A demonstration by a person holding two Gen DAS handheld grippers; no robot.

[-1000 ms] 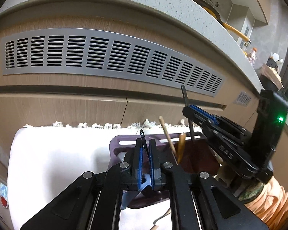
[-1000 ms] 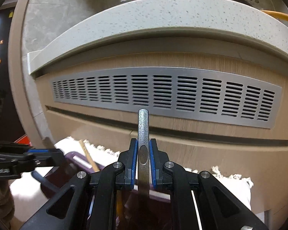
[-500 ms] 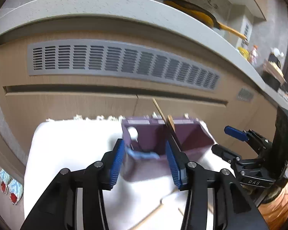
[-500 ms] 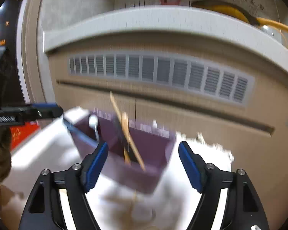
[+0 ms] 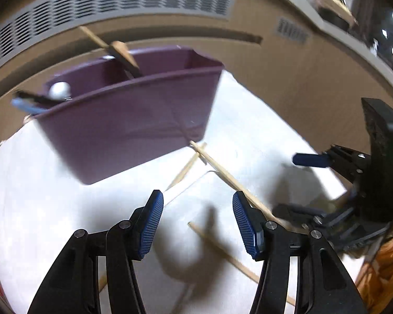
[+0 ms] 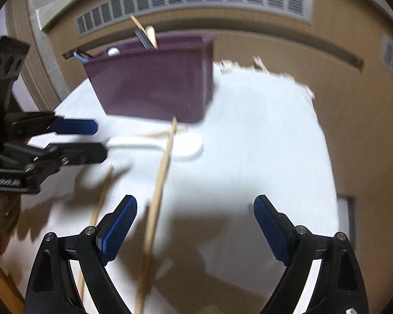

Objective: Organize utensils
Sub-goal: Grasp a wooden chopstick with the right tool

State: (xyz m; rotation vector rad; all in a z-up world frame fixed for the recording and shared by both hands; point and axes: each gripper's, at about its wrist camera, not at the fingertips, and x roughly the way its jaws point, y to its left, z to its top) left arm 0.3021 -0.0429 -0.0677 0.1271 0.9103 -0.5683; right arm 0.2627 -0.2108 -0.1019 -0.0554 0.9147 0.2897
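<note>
Left gripper [image 5: 197,219]: jaws wide, empty. Right gripper [image 6: 195,225]: jaws wide, empty. Chopsticks [image 6: 161,183]: loose on white cloth [image 6: 262,144], just ahead of fingers. Purple bin [image 5: 128,120]: beyond, holding utensils.

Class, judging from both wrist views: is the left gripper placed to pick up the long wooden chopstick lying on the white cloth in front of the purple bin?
Probably yes. The left gripper is open, and the long wooden chopstick lies bare on the white cloth beside its right-hand finger, nothing covering it.
</note>
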